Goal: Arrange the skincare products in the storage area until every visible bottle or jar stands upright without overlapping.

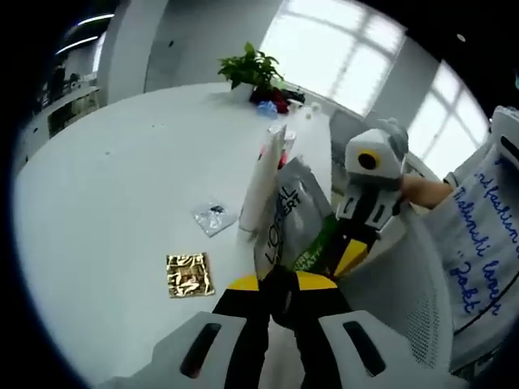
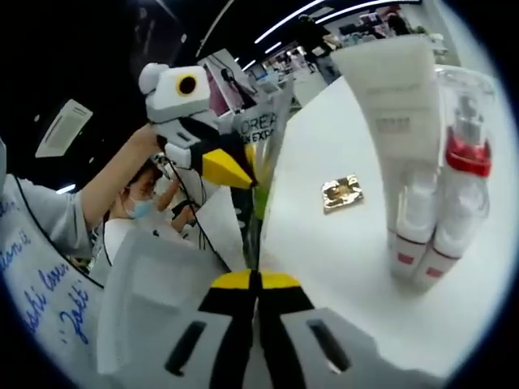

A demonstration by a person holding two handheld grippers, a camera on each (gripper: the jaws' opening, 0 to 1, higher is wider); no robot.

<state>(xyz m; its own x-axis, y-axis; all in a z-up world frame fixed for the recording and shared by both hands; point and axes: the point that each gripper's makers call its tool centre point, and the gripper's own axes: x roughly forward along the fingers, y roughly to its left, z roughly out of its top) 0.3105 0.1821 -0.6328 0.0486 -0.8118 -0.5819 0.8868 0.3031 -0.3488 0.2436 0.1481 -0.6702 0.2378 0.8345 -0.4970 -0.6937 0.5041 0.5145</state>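
A silver L'Oréal sachet (image 1: 292, 215) with a green patch hangs above the white table (image 1: 122, 186), held from both sides. My left gripper (image 1: 276, 285) is shut on its lower edge, and my right gripper (image 1: 347, 258) comes in from the right, clamped on its side. In the right gripper view the sachet (image 2: 263, 130) stands edge-on between my shut right gripper (image 2: 256, 280) and the left gripper (image 2: 229, 168). Upright on the table stand a white tube (image 2: 396, 105), a clear bottle with a red collar (image 2: 464, 154) and two small white bottles (image 2: 415, 235). The tube (image 1: 263, 182) rises just behind the sachet.
A gold foil packet (image 1: 190, 274) and a small silver packet (image 1: 215, 217) lie flat on the table. A potted plant (image 1: 253, 66) stands at the far end. A white mesh chair back (image 1: 422, 300) sits by the table edge. A person's sleeve (image 2: 49, 219) shows at the left.
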